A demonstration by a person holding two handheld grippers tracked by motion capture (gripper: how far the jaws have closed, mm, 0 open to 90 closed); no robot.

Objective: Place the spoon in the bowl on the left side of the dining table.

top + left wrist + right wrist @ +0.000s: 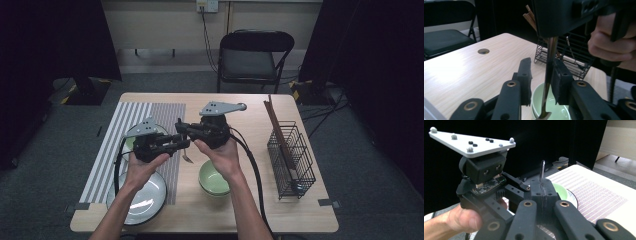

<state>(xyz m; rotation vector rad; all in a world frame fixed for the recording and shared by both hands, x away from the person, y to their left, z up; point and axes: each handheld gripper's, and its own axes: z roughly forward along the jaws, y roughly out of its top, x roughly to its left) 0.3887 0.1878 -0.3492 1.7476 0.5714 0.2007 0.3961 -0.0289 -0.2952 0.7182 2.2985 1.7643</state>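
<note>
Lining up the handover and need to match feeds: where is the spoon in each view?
High view: spoon near the table's middle, up-left of the green bowl.
Left gripper view: upright between the left gripper jaws, over that bowl.
Right gripper view: handle end rising from the shut right gripper.
Shared landmarks: green bowl; striped mat.

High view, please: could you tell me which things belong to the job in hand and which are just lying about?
In use:
spoon
right gripper, shut on the spoon
left gripper, open around its handle

Lying about:
green bowl
grey plate
striped mat
wire basket
chair
</note>
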